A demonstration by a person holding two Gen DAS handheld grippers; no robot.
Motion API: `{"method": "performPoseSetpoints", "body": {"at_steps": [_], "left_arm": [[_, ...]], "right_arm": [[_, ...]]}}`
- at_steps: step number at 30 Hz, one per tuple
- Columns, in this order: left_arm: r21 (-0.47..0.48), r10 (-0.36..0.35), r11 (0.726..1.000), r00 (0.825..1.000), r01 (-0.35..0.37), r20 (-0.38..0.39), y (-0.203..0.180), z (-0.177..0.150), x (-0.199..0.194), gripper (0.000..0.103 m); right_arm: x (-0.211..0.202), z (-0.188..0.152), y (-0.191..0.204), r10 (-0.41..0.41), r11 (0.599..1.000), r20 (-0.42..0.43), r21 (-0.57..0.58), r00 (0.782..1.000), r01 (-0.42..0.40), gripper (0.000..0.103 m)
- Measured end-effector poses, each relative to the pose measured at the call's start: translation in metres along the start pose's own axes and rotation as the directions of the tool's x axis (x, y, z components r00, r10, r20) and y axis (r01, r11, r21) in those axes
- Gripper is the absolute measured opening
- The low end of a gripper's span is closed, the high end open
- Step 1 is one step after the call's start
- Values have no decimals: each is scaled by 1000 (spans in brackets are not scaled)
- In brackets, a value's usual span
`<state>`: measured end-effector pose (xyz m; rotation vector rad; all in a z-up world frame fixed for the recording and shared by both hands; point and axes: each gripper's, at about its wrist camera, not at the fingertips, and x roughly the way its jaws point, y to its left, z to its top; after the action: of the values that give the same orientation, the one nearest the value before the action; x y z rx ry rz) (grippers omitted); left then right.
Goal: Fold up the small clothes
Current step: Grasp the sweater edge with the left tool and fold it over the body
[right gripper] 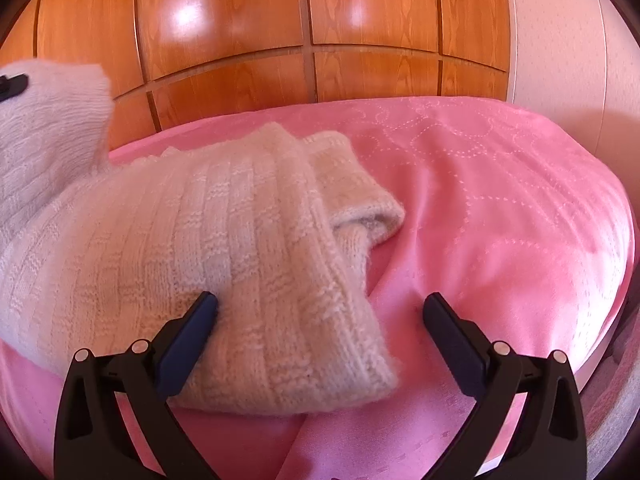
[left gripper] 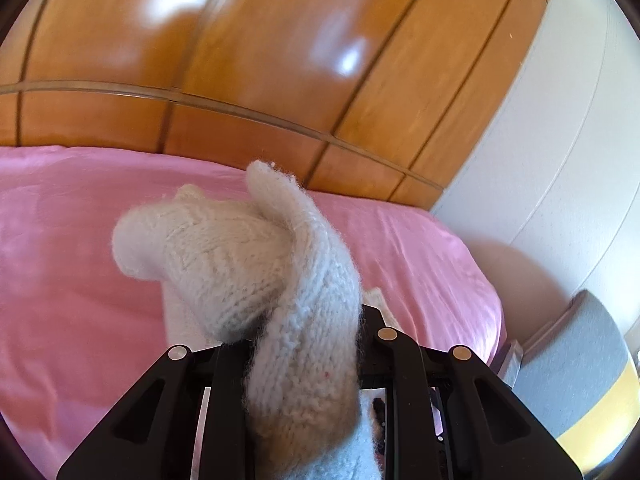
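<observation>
The left tool [left gripper: 304, 344] is clamping a sleeve of the cream knitted wool sweater [right gripper: 208, 248], lifting it above the pink bedspread [right gripper: 500, 208]; the right tool [right gripper: 320, 312] is gaping wide, one finger [right gripper: 200, 316] pressing the sweater's near edge.

Bare bedspread [right gripper: 500, 200] right of sweater [right gripper: 200, 240]

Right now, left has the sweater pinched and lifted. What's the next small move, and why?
Probably carry the left hand-held gripper across and lay the raised part of the cream knit sweater over the body resting on the pink bedspread. It is shut on the knit and holds it off the bed, while the right hand-held gripper sits open over the sweater's near edge, gripping nothing.
</observation>
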<state>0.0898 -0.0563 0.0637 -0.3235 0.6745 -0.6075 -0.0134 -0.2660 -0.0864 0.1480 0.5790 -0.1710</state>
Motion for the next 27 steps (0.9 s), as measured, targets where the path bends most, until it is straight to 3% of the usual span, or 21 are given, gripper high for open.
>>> {"method": "performPoseSetpoints", "body": {"at_steps": [10,17,20,22,27], "left_arm": [[179,20,984,990,5,-139,-49,-12,78,20],[319,109,947,969,-33,-223,-76,-39,134,21],[292,74,956,966,2,-249,-78,-47,137,38],[243,-6,967,960,78,-281,-77,-48,133,68],[177,-149,966,965,188,-216,-77,-45,95,83]], "right_arm": [[0,-5,-2,15,1000,9,12,1000,-15,101],[0,-5,-4,23,1000,15,17,1000,-23,101],[0,-5,-5,25,1000,19,17,1000,-25,101],[0,-5,-4,26,999,22,18,999,-26,101],[0,-7,-5,31,999,30,18,999,-31,101]]}}
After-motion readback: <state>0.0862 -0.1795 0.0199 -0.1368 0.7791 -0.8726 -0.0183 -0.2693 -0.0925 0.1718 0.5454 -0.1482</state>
